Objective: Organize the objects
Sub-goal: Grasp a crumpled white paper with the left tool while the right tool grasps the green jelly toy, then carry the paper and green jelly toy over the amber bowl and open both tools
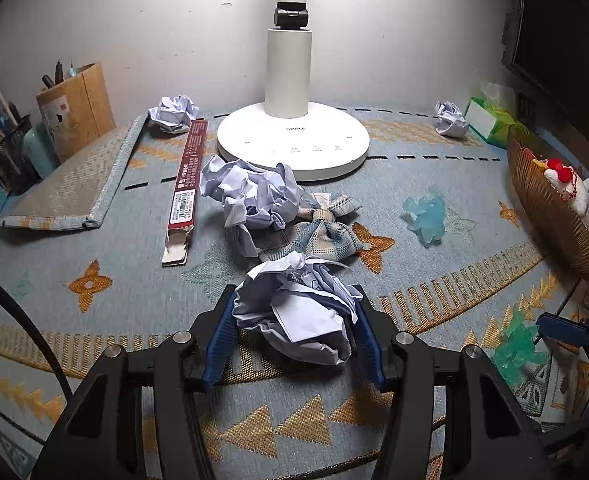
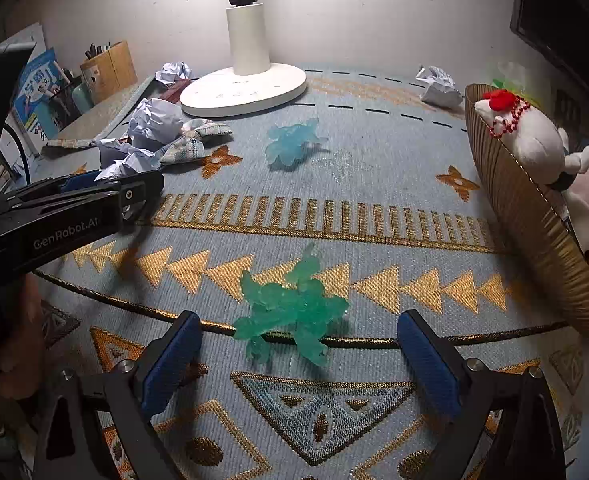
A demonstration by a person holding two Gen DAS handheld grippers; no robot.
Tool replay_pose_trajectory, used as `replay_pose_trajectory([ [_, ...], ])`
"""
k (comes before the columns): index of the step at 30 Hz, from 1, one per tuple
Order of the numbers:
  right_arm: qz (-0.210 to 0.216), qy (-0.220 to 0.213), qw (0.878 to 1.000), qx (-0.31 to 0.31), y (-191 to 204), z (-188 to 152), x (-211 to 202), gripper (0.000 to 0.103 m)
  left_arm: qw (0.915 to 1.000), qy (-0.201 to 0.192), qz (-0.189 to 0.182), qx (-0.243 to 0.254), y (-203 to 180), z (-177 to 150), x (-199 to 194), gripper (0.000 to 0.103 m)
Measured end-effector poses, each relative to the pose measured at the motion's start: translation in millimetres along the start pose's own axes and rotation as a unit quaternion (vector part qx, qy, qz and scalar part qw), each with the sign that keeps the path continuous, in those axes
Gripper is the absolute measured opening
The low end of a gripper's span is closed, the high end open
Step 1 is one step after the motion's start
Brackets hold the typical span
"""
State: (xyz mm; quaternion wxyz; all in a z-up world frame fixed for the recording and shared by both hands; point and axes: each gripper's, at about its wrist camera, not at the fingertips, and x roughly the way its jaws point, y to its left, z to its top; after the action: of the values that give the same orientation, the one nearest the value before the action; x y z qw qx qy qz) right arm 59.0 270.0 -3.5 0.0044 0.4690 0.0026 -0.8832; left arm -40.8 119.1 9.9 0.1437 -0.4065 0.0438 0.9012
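Crumpled white paper ball (image 1: 298, 312) sits near on the bench, pinched between the left gripper (image 1: 294, 336) pads; lift straight up, keeping the squeeze. Right gripper (image 2: 302, 364) stands wide, empty, straddling the green translucent toy (image 2: 290, 308).

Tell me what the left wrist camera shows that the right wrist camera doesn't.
Only the left wrist view shows the left claw closed on a crumpled paper ball and the whole red box. Only the right wrist view shows the right claw open around the green clip, not touching. Both show the lamp base, blue clip and basket.
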Motion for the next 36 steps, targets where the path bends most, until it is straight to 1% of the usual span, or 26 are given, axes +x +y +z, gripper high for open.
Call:
replay_pose_trajectory([
  [1,0.002,-0.006,1.000,-0.001,2.3,0.8,-1.0,0.084,1.0000,-0.005,0.003,-0.001,0.2,0.0,-1.9,0.051],
  [2,0.002,-0.012,1.000,-0.002,4.3,0.7,-2.0,0.076,0.9999,-0.011,0.002,-0.002,0.4,0.1,-4.2,0.051],
  [3,0.001,-0.018,1.000,-0.004,5.8,0.0,-3.5,0.065,0.9999,-0.016,0.001,-0.003,0.7,0.0,-6.4,0.051],
  [4,0.005,-0.023,1.000,-0.009,7.3,-1.2,-5.2,0.062,0.9998,-0.020,-0.002,-0.002,0.9,-0.1,-8.3,0.051],
  [5,0.004,-0.028,1.000,-0.011,7.5,-2.9,-7.2,0.050,0.9997,-0.024,-0.003,-0.002,0.9,-0.3,-10.2,0.051],
  [6,0.007,-0.033,0.999,-0.010,7.1,-4.1,-8.9,0.048,0.9996,-0.029,-0.005,-0.002,1.3,-0.4,-12.7,0.051],
  [8,0.021,-0.042,0.999,-0.004,4.4,-6.8,-13.4,0.048,0.9991,-0.041,-0.011,-0.004,2.3,-1.3,-18.4,0.051],
  [11,0.035,-0.087,0.996,-0.007,3.9,-9.1,-28.5,0.048,0.9983,-0.057,-0.014,-0.005,3.5,-4.2,-26.5,0.051],
  [12,0.036,-0.094,0.995,-0.008,4.2,-10.6,-31.9,0.048,0.9981,-0.061,-0.011,-0.007,4.2,-5.2,-28.8,0.051],
  [15,0.033,-0.087,0.996,-0.004,3.4,-8.9,-29.6,0.048,0.9977,-0.065,0.000,-0.020,6.9,-11.3,-35.8,0.051],
  [21,0.037,-0.092,0.995,0.002,1.0,-8.0,-30.3,0.048,0.9971,-0.070,0.014,-0.026,4.6,-28.4,-55.7,0.051],
  [24,0.040,-0.087,0.995,0.000,1.2,-8.5,-28.3,0.048,0.9972,-0.064,-0.004,-0.039,4.1,-39.7,-67.3,0.051],
  [28,0.037,-0.085,0.996,0.000,1.7,-9.0,-27.9,0.048,0.9964,-0.057,-0.008,-0.061,8.9,-57.4,-74.3,0.051],
  [31,0.037,-0.085,0.996,-0.003,2.5,-9.2,-28.2,0.048,0.9934,-0.079,-0.012,-0.082,16.8,-61.1,-82.0,0.051],
  [36,0.027,-0.088,0.996,-0.019,8.7,-11.0,-29.7,0.048,0.9939,-0.062,-0.029,-0.086,20.0,-59.2,-73.2,0.051],
])
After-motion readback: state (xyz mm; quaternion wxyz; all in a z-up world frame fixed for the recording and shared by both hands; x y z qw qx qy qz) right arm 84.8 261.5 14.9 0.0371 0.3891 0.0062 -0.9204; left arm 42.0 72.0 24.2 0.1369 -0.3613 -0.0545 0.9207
